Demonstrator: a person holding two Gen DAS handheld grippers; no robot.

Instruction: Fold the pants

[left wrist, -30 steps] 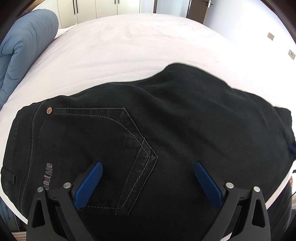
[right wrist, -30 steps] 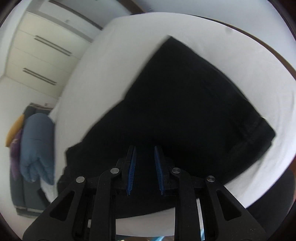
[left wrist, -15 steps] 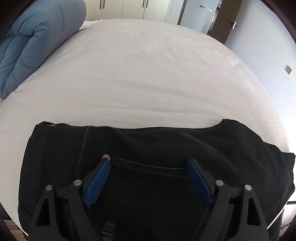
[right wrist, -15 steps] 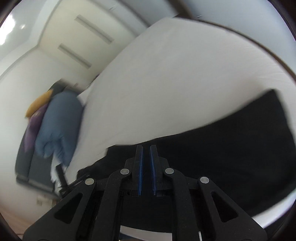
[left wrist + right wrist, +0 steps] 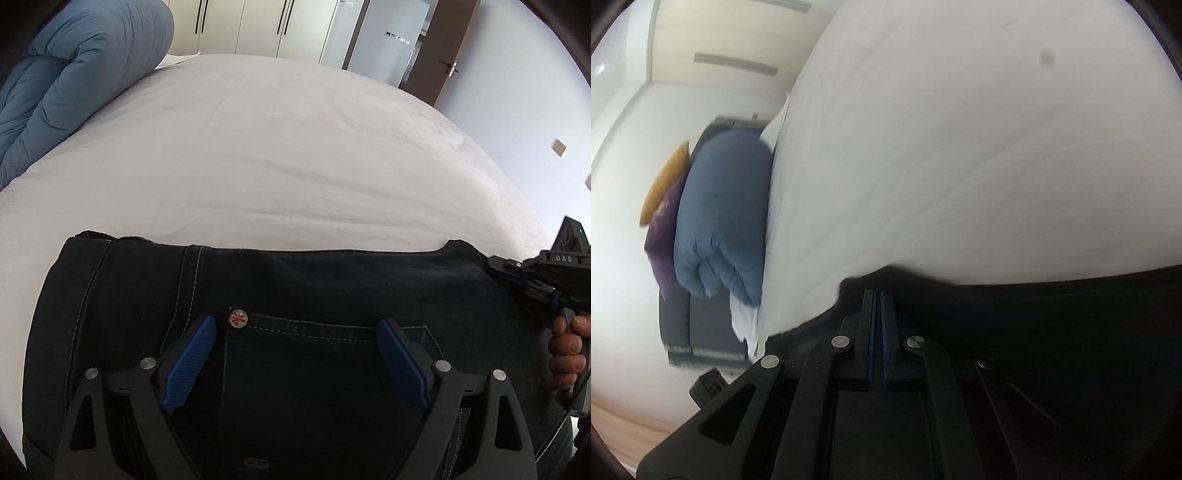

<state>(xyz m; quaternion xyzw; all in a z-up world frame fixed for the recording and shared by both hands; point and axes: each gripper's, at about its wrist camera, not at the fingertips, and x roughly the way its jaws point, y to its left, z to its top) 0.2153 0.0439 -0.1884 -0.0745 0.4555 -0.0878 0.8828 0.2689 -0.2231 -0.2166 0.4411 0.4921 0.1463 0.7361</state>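
**Left wrist view: folded pants at the near edge of the bed**

Item 1. The black denim pants with pale stitching (image 5: 332,288) are lying folded into a wide block on the white bedsheet (image 5: 280,147), along the near edge of the bed. I am seeing a back pocket seam and a small round rivet with a red cross pattern (image 5: 238,318) facing up.

Item 2. My left gripper, black frame with blue ribbed pads (image 5: 295,363), is hovering over the pocket area with its jaws spread wide, gripping nothing. The rivet is sitting just beside the left-hand pad (image 5: 190,363).

Item 3. My right gripper (image 5: 877,306) is showing its two pads drawn almost together. Dark fabric is lying all around the tips, and I cannot tell whether any cloth is pinched between them; that view is blurred. In the left wrist view it is appearing at the right end of the pants (image 5: 532,277), with the hand (image 5: 567,350) wrapped around its handle.

Item 4. A rolled blue quilted duvet (image 5: 81,74) is resting at the far left side of the bed. Cream wardrobe doors (image 5: 258,26) are standing beyond it.
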